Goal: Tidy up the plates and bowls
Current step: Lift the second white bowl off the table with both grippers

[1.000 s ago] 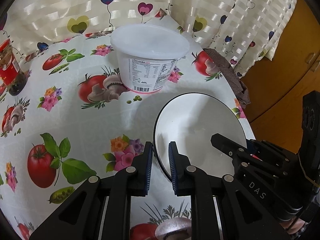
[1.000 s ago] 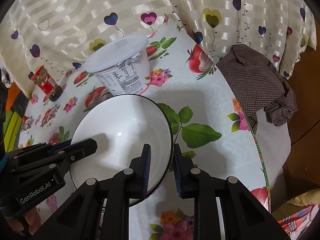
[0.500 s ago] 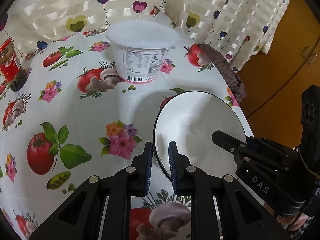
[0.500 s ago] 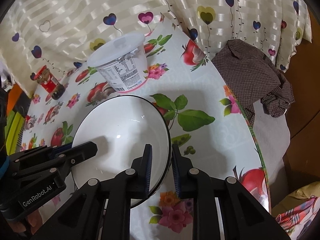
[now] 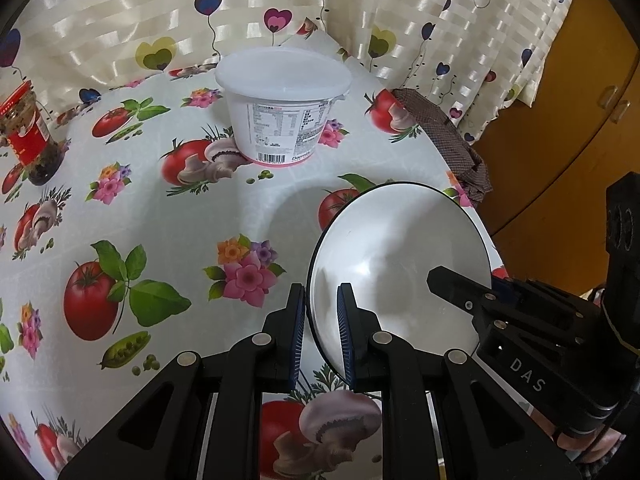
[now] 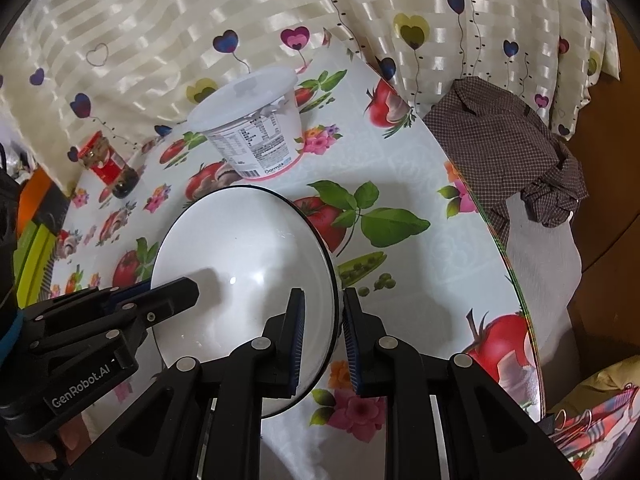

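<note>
left wrist: left claw (image 5: pixel 321 330) pinches the near-left rim of the white black-rimmed ceramic bowl (image 5: pixel 400 256), seemingly lifted off the bench (image 5: pixel 180 216) with its vegetable-print oilcloth; lidded white plastic tub (image 5: pixel 284 108) behind | right wrist: right claw (image 6: pixel 323 334) clamps the opposite rim (bowl tilted); brown checked cloth (image 6: pixel 504 140) at bench edge

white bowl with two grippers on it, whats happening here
A person is holding one white bowl with both handheld grippers. The left gripper pinches its rim on one side and the right gripper pinches the opposite side, each with one finger inside and one outside. The bowl is tilted over the flowered tablecloth, in front of a lidded white tub. A red-labelled jar stands off to the left.
</note>
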